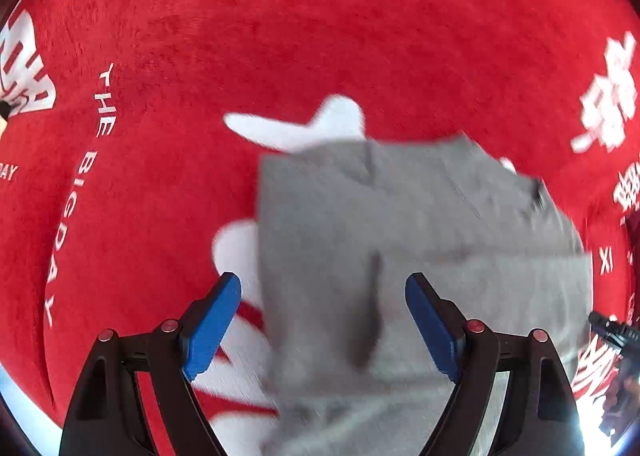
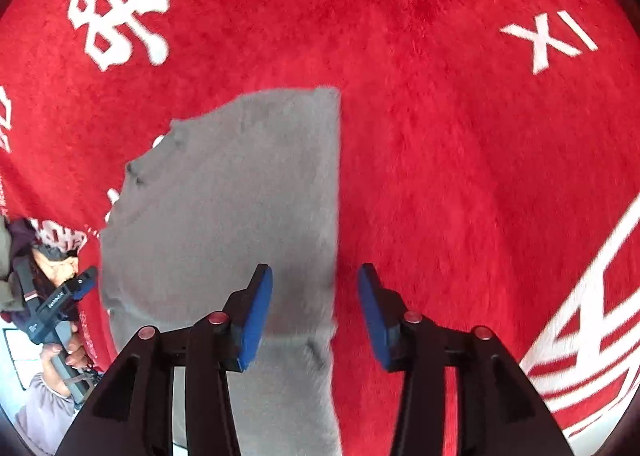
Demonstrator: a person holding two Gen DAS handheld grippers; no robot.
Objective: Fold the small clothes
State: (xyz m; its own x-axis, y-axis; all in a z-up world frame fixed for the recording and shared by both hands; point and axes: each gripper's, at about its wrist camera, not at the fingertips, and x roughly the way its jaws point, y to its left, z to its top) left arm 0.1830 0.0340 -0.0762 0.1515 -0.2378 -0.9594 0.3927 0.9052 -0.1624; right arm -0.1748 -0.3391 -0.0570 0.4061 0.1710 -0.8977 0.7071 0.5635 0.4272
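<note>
two claws point down at a grey cloth (image 1: 400, 240) lying on a red rug (image 1: 240, 35) with white lettering. the left claw (image 1: 323, 320) stands wide open, its blue pads (image 1: 212, 328) apart and empty; the cloth spreads below and ahead of it, its left edge running just inside the left pad, a dark crease between the pads. the right claw (image 2: 315, 312) is partly open with nothing gripped; the cloth (image 2: 224, 207) lies under its left pad (image 2: 254, 316) and ahead to the left, its straight right edge passing between the two pads, while the right pad is over bare rug (image 2: 460, 155). far left of the right claw, a hand (image 2: 66, 352) holds the other claw's handle.
</note>
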